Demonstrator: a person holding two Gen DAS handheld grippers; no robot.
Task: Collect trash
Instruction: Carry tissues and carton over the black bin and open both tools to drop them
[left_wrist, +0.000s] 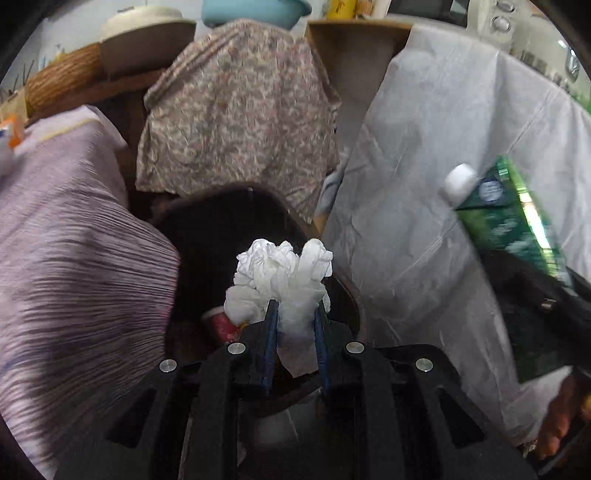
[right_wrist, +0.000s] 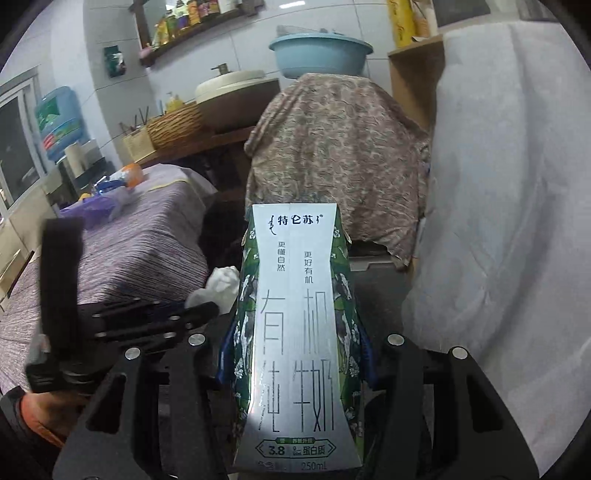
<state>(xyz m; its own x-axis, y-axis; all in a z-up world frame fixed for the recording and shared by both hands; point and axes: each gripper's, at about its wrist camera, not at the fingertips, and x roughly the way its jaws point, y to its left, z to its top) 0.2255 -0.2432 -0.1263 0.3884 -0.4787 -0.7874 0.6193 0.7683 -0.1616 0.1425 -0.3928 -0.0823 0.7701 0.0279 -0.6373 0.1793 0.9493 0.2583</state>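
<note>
My left gripper (left_wrist: 295, 314) is shut on a crumpled white tissue (left_wrist: 284, 269) and holds it over a dark trash bin (left_wrist: 221, 229). A red paper cup (left_wrist: 221, 325) lies inside the bin. My right gripper (right_wrist: 295, 347) is shut on a green and white milk carton (right_wrist: 295, 332), held upright. The carton also shows at the right of the left wrist view (left_wrist: 517, 236), with a white cap (left_wrist: 460, 181). The left gripper and its tissue (right_wrist: 221, 284) show in the right wrist view at the left, beside the carton.
A table with a purple striped cloth (left_wrist: 66, 240) stands to the left. A floral cloth (left_wrist: 240, 110) covers something behind the bin. A white sheet (left_wrist: 443, 147) covers a tall object at the right. A blue basin (right_wrist: 321, 51) and a basket (right_wrist: 177, 125) are at the back.
</note>
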